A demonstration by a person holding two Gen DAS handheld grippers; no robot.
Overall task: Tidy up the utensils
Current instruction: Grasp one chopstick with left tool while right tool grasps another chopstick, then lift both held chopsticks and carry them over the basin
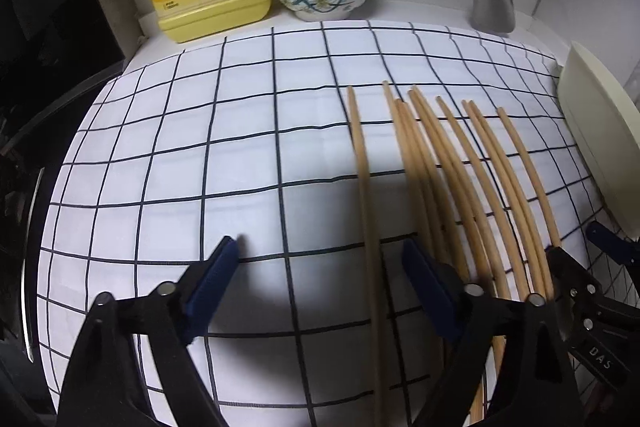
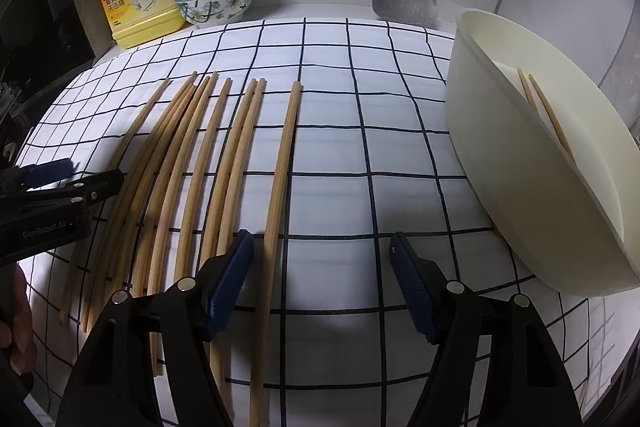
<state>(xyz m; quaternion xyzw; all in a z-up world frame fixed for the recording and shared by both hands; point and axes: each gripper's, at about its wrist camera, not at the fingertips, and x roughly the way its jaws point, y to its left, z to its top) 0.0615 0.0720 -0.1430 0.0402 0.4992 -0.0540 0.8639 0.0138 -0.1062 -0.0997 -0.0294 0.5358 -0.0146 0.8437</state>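
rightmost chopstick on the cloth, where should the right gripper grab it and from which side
Grip the rightmost chopstick near its middle, coming straight down with the open right gripper, jaws closing across its width. It lies flat on the cloth, apart from its neighbours, so both fingers probably have room.

Your left side is bare checked cloth (image 1: 180,155). Chopsticks (image 2: 224,163) crowd the middle, and the cream tub (image 2: 520,155) seemingly blocks the right edge.

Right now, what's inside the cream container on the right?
Two chopsticks lean inside the cream container, tips up against its inner wall. Their lower ends and the container's bottom are hidden behind its rim, so anything else inside can't be seen.
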